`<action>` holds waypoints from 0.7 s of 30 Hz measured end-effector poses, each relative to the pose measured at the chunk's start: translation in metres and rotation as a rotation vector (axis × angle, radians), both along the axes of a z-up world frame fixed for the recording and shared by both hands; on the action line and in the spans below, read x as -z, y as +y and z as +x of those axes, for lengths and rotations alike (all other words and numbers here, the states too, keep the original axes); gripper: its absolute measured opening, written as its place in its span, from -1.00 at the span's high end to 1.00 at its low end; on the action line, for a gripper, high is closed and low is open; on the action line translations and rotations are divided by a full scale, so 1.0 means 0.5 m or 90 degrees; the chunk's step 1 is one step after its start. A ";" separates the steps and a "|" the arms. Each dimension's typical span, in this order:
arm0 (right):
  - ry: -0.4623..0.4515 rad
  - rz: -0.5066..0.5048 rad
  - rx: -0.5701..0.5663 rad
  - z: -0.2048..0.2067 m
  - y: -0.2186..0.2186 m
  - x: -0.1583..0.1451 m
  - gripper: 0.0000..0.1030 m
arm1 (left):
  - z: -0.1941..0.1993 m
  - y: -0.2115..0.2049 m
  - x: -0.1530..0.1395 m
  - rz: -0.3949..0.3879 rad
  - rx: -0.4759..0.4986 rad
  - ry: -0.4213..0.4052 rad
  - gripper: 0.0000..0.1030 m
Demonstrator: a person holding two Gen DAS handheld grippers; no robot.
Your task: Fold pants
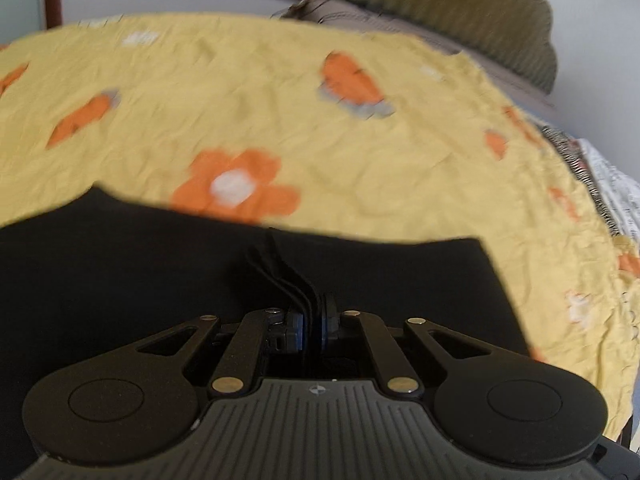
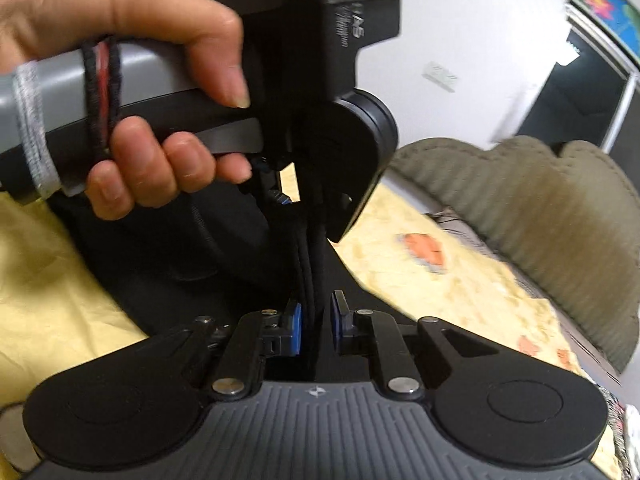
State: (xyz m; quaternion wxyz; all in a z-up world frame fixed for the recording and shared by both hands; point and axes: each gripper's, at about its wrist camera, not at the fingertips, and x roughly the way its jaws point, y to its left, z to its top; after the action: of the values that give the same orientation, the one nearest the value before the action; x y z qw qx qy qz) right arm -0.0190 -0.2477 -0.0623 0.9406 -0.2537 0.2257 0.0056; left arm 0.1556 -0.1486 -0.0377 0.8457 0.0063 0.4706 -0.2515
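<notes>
Right now left gripper (image 1: 310, 322) is clamped tight on stacked edges of the black pants (image 1: 160, 280), which lie spread on the yellow floral sheet (image 1: 280, 92). Right gripper (image 2: 316, 326) has its blue pads (image 2: 295, 328) slightly parted around the same black fabric folds, contact unclear so grip can't be called; left hand (image 2: 132, 92) squeezes the other gripper's handle just ahead, olive cushion (image 2: 540, 220) behind

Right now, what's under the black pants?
The black pants lie on a yellow sheet printed with orange flowers, which shows around them. The sheet beneath the fabric is covered. Both the left tool and right tool pinch layered edges.
</notes>
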 end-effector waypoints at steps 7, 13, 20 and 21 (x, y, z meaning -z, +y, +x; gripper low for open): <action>0.037 -0.010 -0.012 0.030 0.007 0.013 0.72 | -0.008 0.030 0.003 0.050 -0.032 -0.039 -0.03; 0.044 -0.050 -0.014 0.049 0.029 0.030 0.72 | -0.025 0.152 -0.060 -0.007 -0.138 -0.037 -0.28; 0.038 -0.106 -0.027 0.048 0.036 0.036 0.72 | -0.102 0.336 -0.145 0.012 -0.263 -0.105 -0.47; 0.037 -0.103 -0.033 0.042 0.034 0.033 0.72 | -0.113 0.359 -0.158 0.025 -0.279 -0.121 -0.49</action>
State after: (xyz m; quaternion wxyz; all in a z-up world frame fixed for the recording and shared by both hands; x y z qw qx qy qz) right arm 0.0023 -0.2310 -0.0790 0.9097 -0.3340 0.2459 0.0187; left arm 0.0993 0.0310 0.0414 0.9202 -0.0558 0.3841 -0.0511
